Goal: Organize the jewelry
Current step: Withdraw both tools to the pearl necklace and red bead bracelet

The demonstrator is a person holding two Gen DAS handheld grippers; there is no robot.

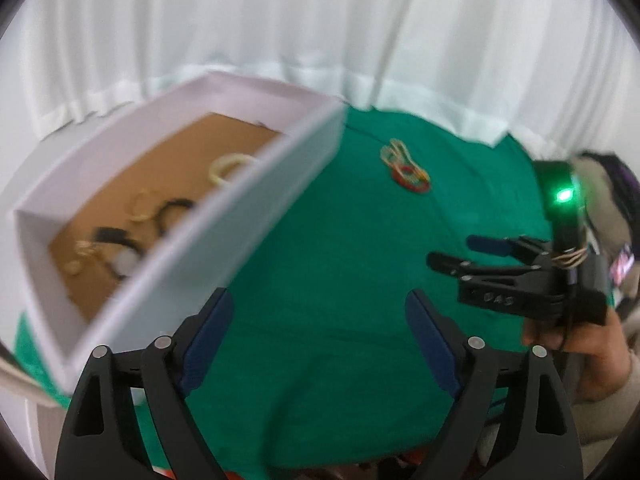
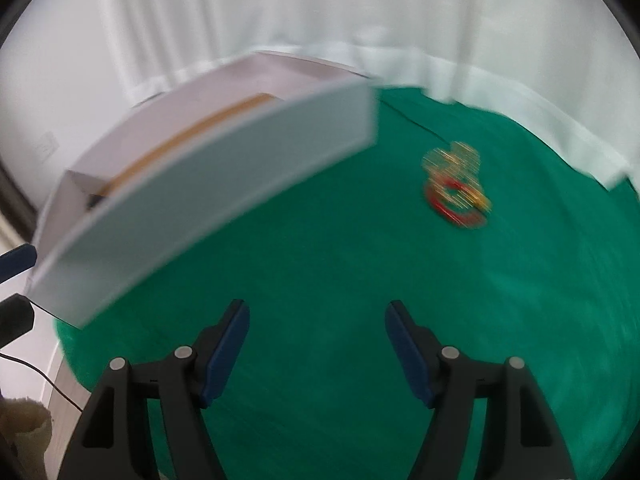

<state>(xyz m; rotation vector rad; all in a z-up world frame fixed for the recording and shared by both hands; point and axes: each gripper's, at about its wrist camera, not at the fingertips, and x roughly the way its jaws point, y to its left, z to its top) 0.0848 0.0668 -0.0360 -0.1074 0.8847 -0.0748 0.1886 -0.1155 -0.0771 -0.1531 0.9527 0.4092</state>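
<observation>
A white box point(image 1: 240, 216) with a brown floor holds several pieces: a cream bangle point(image 1: 228, 166), gold rings and black bands. It also shows in the right wrist view point(image 2: 208, 184), left of centre. A small pile of gold and red bangles point(image 1: 406, 168) lies on the green cloth beyond both grippers; in the right wrist view the pile point(image 2: 456, 184) is blurred. My left gripper point(image 1: 320, 316) is open and empty next to the box's near wall. My right gripper point(image 2: 318, 332) is open and empty over bare cloth, and shows in the left wrist view point(image 1: 456, 254) at right.
A green cloth point(image 1: 340, 280) covers the round table. A white curtain point(image 1: 320, 20) hangs behind it. A person's hand and sleeve point(image 1: 592, 360) are at the right edge. A thin dark cable point(image 2: 416, 122) runs over the cloth near the box's far corner.
</observation>
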